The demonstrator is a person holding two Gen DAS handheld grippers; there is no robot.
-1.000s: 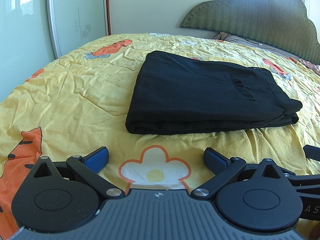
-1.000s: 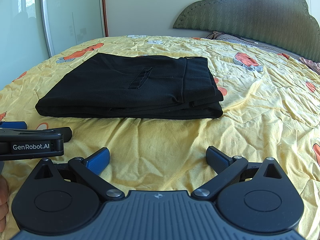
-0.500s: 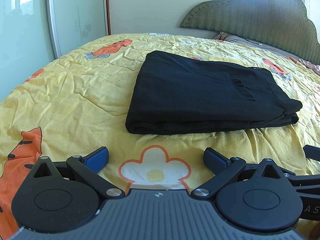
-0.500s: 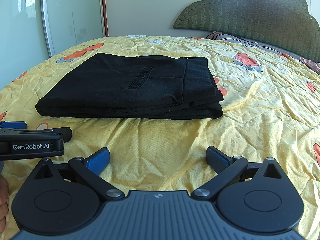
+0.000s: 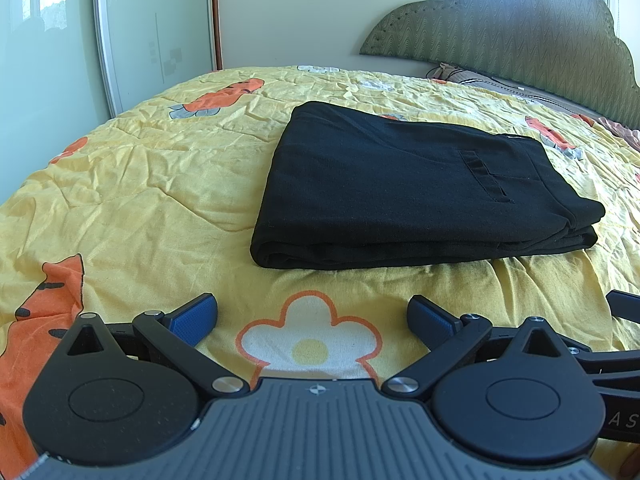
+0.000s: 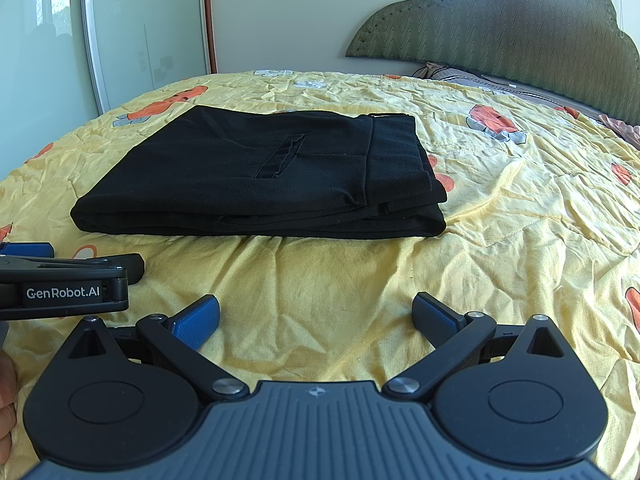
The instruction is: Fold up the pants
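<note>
headboard (image 5: 520, 36) cropped right, hand (image 6: 6, 400) edge-cut

A big bed (image 5: 132, 184) has a yellow cover with orange pictures. Behind it are a green headboard (image 5: 520, 36), a pale wall (image 6: 280, 12) and shiny sliding doors (image 6: 144, 28).

a bare strip of yellow bedspread (image 5: 132, 200) lies between both grippers and the folded black pants (image 5: 400, 192), nothing on it; open bedspread also runs left and right of the pants; the left gripper (image 6: 64, 276) sits just beside the right gripper (image 6: 316, 320), crowding its left side; the headboard (image 6: 500, 32) closes the far edge
</note>
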